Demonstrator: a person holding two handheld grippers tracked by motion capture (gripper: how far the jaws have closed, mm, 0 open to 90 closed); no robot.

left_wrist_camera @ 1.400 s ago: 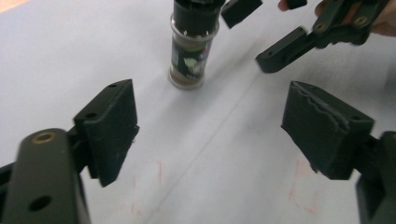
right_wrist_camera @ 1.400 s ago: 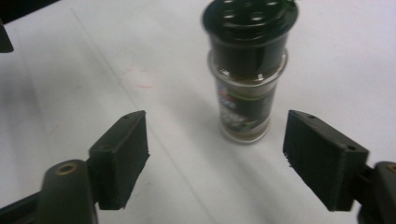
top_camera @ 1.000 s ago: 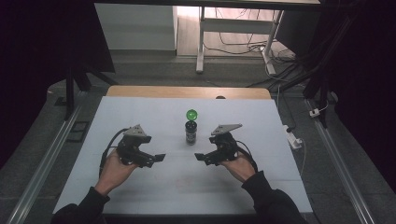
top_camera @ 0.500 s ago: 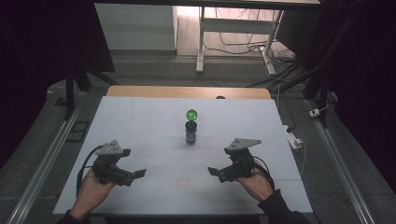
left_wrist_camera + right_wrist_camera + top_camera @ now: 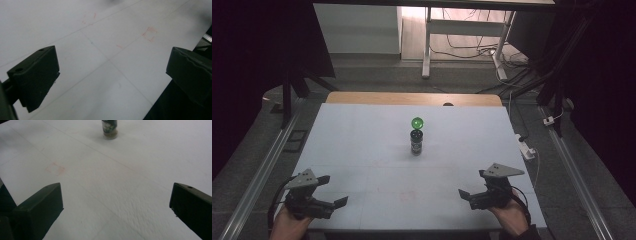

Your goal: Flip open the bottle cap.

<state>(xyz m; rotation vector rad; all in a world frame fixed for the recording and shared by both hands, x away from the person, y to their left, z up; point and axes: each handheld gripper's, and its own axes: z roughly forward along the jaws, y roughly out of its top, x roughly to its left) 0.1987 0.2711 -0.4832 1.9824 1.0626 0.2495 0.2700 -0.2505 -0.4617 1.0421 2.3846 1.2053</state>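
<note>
High view: small dark jar (image 5: 416, 142) upright mid-frame, green ball (image 5: 417, 122) just behind it
Handling: we judge it light, rigid, tippy; grip its sides
Tongs: left gripper (image 5: 338, 202) and right gripper (image 5: 462, 194) gape empty, lower corners

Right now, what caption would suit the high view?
Two open claws, left and right, wait apart at the table's near edge; small jar and green ball mid-table.

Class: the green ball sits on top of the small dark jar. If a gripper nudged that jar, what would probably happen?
The green ball rests on the jar's narrow top, so it would likely roll off. The jar is tall for its base and may tip. Its weight cannot be judged.
</note>
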